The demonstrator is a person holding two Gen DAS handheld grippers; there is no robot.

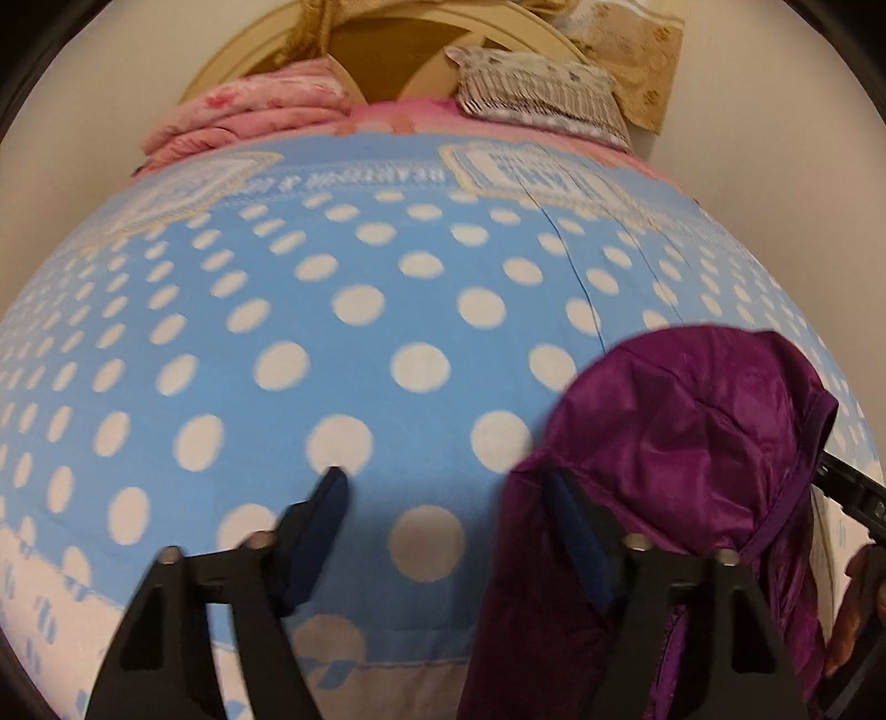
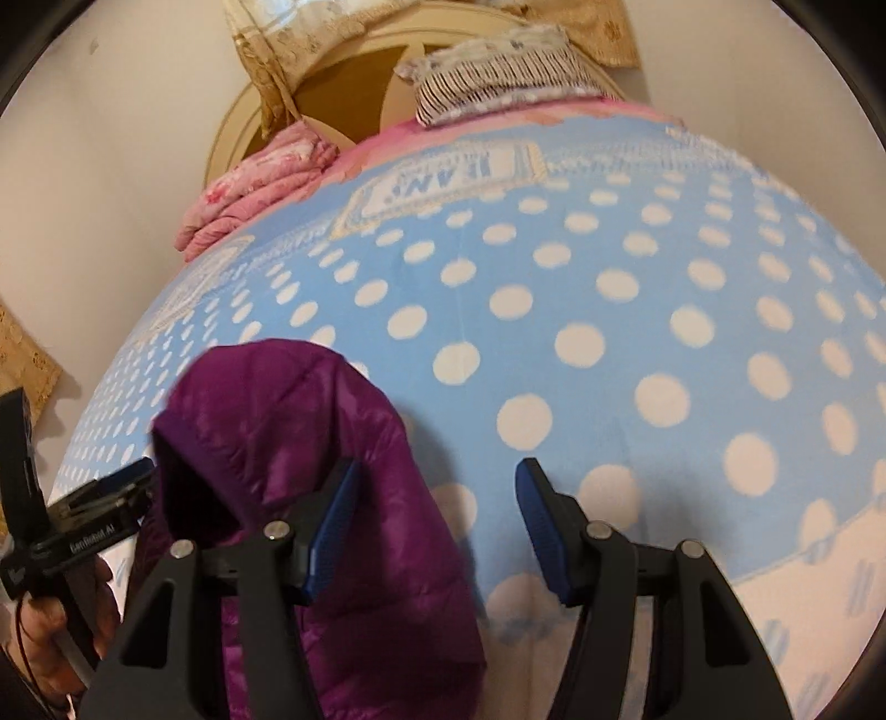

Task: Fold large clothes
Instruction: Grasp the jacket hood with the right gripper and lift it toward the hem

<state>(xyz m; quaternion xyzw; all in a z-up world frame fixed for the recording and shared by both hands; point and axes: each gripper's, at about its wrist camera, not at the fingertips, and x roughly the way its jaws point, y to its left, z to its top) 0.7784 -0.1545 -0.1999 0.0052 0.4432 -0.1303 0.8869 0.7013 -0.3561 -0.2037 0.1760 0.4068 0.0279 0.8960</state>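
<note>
A shiny purple padded jacket [image 1: 692, 443] hangs bunched over a bed covered by a blue spread with white dots [image 1: 387, 277]. In the left wrist view my left gripper [image 1: 446, 482] is open. Only the spread shows between its blue pads, and the jacket lies against the outer side of the right finger [image 1: 576, 531]. In the right wrist view the jacket [image 2: 277, 415] drapes over and behind the left finger [image 2: 332, 520] of my right gripper [image 2: 437, 471]. That gripper is also open, with the dotted spread [image 2: 609, 277] in its gap. The jacket's lower part is hidden below both tools.
A folded pink quilt [image 1: 249, 111] and a striped pillow [image 1: 537, 88] lie at the far end against a round cream headboard [image 1: 387, 33]. Pale walls flank the bed. A hand [image 2: 50, 637] holds the left tool's black frame [image 2: 94, 531] at the left edge.
</note>
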